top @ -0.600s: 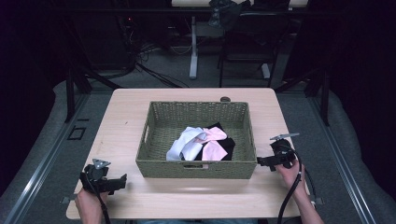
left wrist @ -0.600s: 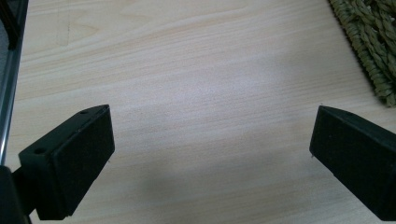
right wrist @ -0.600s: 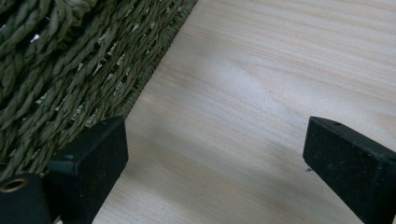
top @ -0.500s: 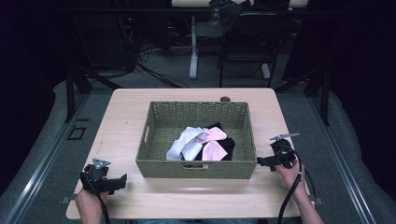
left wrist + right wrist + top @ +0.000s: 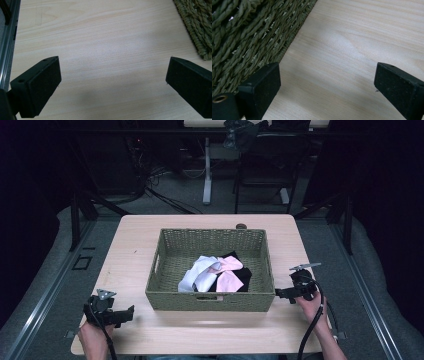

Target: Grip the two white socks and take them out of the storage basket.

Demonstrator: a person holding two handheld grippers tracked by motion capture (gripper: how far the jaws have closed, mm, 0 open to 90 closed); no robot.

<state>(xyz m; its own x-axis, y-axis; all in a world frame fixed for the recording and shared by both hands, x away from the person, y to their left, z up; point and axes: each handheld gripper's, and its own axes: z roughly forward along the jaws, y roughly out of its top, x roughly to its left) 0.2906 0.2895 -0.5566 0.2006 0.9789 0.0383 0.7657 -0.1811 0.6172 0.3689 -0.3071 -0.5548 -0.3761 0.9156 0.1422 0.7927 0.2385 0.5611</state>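
Both tongs gape with nothing in them: left tongs (image 5: 112, 82) over bare tabletop (image 5: 105, 37), right tongs (image 5: 327, 85) right beside the basket (image 5: 249, 37); high view adds clothes (image 5: 217, 274) inside.

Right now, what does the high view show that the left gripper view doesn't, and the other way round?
High view: the whole woven basket with white, pink and black cloths inside, and both grippers, the left gripper and the right gripper, held at the table's near corners. Left gripper view: its own jaws wide apart, nothing between them, up close. Both: the pale wooden table and basket weave.
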